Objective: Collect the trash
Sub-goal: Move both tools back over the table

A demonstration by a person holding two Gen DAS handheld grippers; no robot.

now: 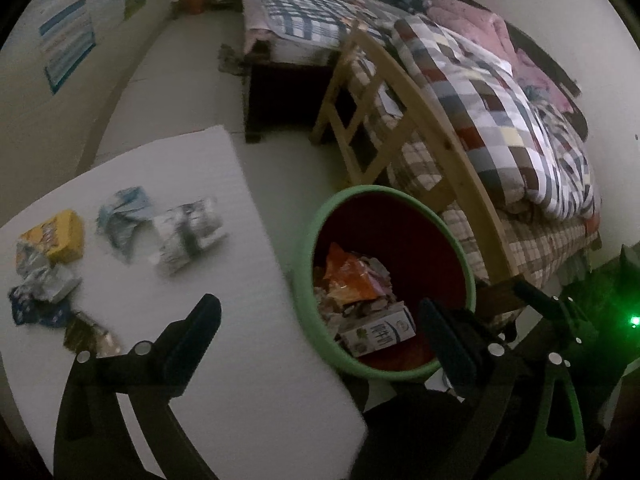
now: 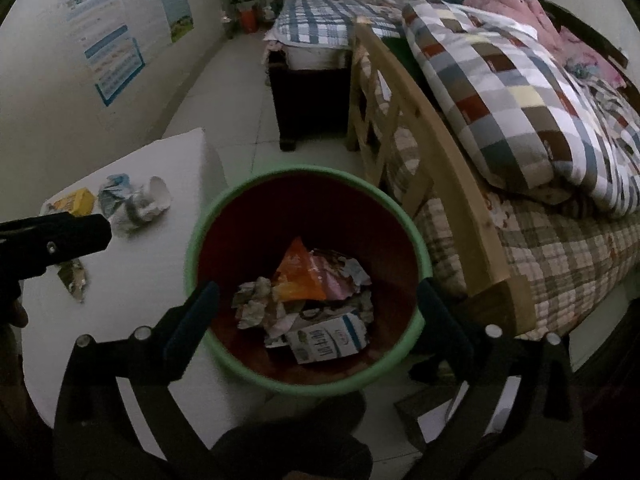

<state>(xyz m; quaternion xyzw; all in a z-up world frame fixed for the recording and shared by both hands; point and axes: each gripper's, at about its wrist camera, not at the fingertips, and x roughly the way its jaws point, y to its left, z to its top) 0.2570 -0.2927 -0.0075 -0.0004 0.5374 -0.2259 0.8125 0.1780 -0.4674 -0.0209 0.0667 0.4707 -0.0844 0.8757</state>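
both my grippers point steeply down, jaws wide, nothing held. right gripper (image 2: 316,312) hangs over the green bin (image 2: 420,236), w/ milk carton (image 2: 326,340) and orange wrapper (image 2: 298,272) inside. left gripper (image 1: 320,328) straddles bench (image 1: 248,360) edge and bin rim. only left view shows the blue packet (image 1: 36,310) beside the yellow box (image 1: 60,236); right view shows the left gripper's finger from the side.

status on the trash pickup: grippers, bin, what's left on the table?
Left gripper and right gripper both open, empty. Green bin holds a milk carton and wrappers. Yellow box and crumpled wrappers left on the white table. Nothing blocking.
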